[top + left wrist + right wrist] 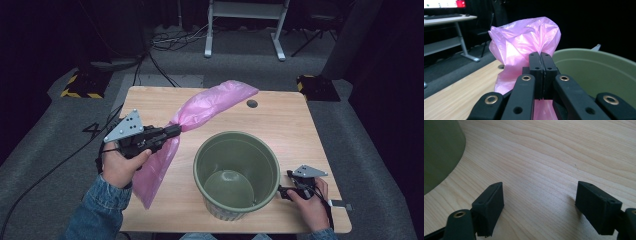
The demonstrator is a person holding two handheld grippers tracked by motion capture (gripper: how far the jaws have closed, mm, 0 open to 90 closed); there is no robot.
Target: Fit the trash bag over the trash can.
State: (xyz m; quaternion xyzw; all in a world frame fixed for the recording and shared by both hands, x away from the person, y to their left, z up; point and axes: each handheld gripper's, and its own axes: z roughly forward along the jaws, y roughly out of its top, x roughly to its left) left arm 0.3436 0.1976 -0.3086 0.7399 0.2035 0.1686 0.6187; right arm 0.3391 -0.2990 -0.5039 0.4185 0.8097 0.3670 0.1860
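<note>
A pink plastic bag (pixel 210 106) stretches across the left half of the wooden table (pixel 280 125), one end far toward the back, the other hanging near the front left. My left gripper (pixel 176 131) is shut on the bag at its pinched middle, held above the table. In the left gripper view the bag (pixel 524 45) billows up behind the closed jaws of the left gripper (pixel 540 58). A green bin (pixel 236 172) stands upright and empty at the front centre. My right gripper (pixel 281 192) rests low beside the bin's right wall. It stands open over bare wood (pixel 540 195).
A small dark round grommet (pixel 252 103) sits in the table near the back. A white desk frame (pixel 245 25) stands on the floor behind, with cables and yellow-black striped bases (pixel 80 87) to the left. The bin's wall (pixel 441 152) lies to the left in the right gripper view.
</note>
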